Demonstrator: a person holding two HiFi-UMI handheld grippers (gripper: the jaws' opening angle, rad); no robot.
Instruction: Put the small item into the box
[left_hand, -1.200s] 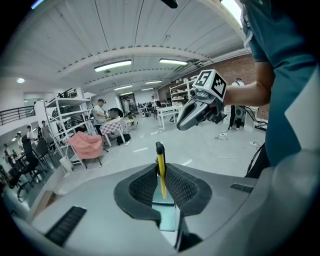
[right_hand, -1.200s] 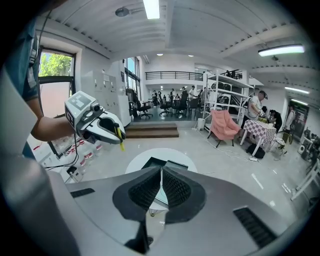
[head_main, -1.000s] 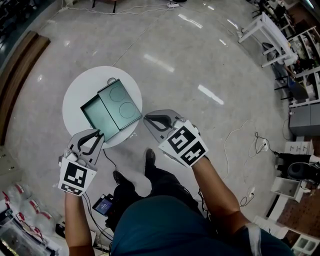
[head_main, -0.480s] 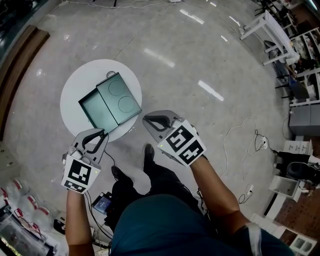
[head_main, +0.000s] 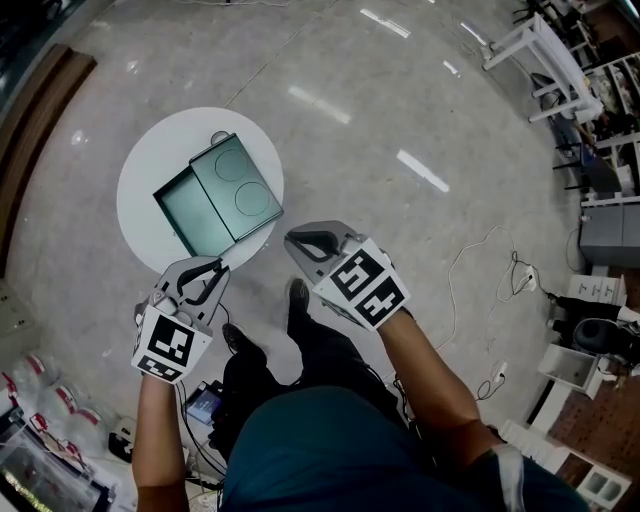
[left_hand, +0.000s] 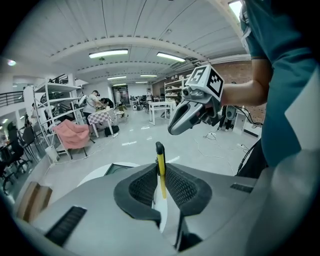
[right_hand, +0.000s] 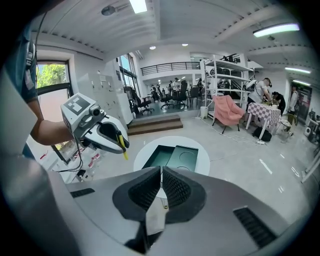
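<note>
Left gripper (head_main: 215, 268) clamps thin yellow item (left_hand: 161, 175), black tip.

glossy pale stone floor (head_main: 400, 120) w/ light glare. round white table (head_main: 165, 145) near left, brown wooden step (head_main: 45, 120) far left, white desk frame (head_main: 530, 50) far right. white shelving racks (right_hand: 220, 80), pink chair (right_hand: 227, 111) beside them. window (right_hand: 50, 75) w/ greenery. strip lights (left_hand: 107, 53) on ribbed white ceiling.

A round white table (head_main: 145, 165) stands on the glossy grey floor (head_main: 400, 120); a wooden step (head_main: 35, 140) lies far left, white desks (head_main: 535, 55) far right, a grey cabinet (head_main: 610, 235) at right
</note>
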